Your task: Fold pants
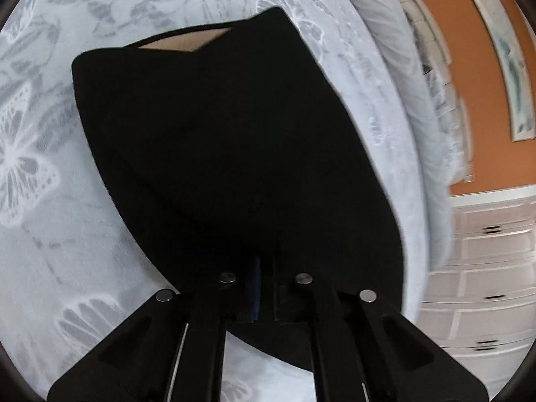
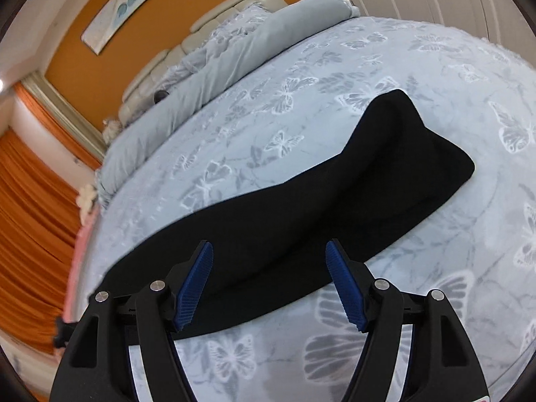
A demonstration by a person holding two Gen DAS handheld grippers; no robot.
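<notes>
The black pants (image 1: 227, 154) are lying folded on the pale butterfly-print bedspread (image 1: 40, 241), filling the middle of the left wrist view and running from 7 o'clock toward 2 o'clock in the right wrist view (image 2: 301, 207). The left gripper (image 1: 264, 288) is sitting with its jaws drawn together at 6 o'clock, pinching the near edge of the dark cloth (the fabric is swallowing the fingertips, so the pads themselves are barely showing). The right gripper (image 2: 269, 284) is hovering with its blue-padded fingers (image 2: 197, 284) spread wide apart at 6 o'clock, straddling the pants' near edge without pressing on it.
</notes>
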